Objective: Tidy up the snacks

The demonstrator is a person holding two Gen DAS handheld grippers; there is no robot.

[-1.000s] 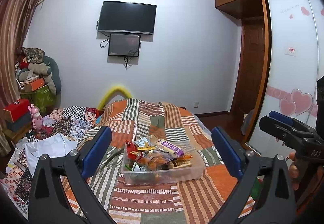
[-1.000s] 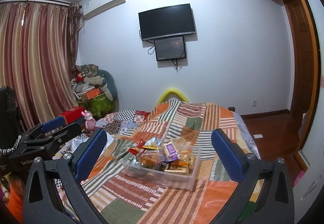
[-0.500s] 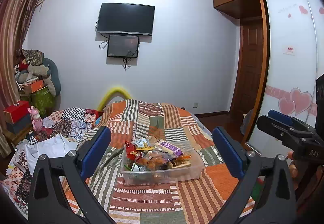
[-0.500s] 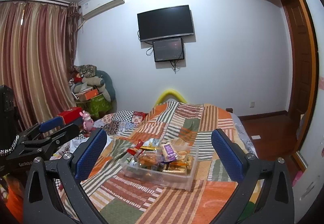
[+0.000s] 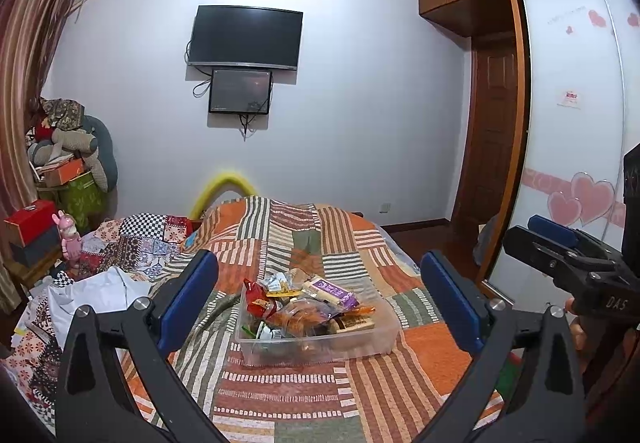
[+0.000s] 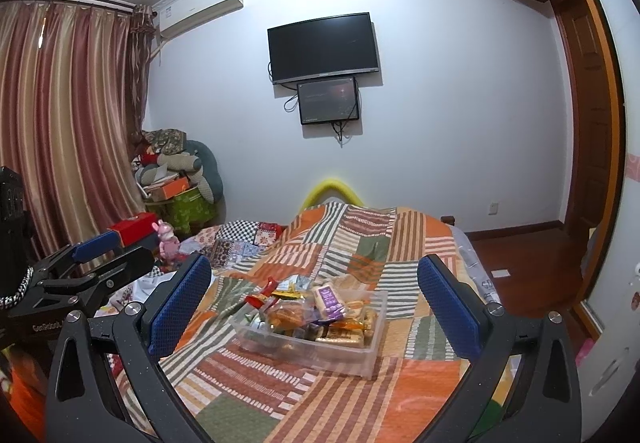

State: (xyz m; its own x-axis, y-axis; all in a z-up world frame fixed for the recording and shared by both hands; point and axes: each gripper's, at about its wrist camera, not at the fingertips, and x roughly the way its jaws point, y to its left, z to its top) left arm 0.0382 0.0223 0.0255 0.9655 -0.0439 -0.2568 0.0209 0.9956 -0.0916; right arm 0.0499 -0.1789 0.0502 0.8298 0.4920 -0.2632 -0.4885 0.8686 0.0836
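Observation:
A clear plastic bin (image 5: 360, 339) full of wrapped snacks sits on the patchwork bedspread; it also shows in the right wrist view (image 6: 344, 353). A purple-labelled packet (image 5: 330, 291) lies on top of the pile, and shows in the right wrist view too (image 6: 330, 301). My left gripper (image 5: 320, 301) is open and empty, held above the bed short of the bin. My right gripper (image 6: 314, 301) is open and empty too, at about the same distance. Each gripper shows at the edge of the other's view.
The striped patchwork bedspread (image 5: 304, 395) covers the bed. White cloth and patterned fabric (image 5: 100, 291) lie at the left. A pink doll (image 5: 70, 239) and red box (image 5: 30, 219) stand left. A wardrobe (image 5: 572, 147) stands right.
Both views have shifted only slightly; the bin sits a little nearer the centre between the fingers. Both grippers stay open and empty.

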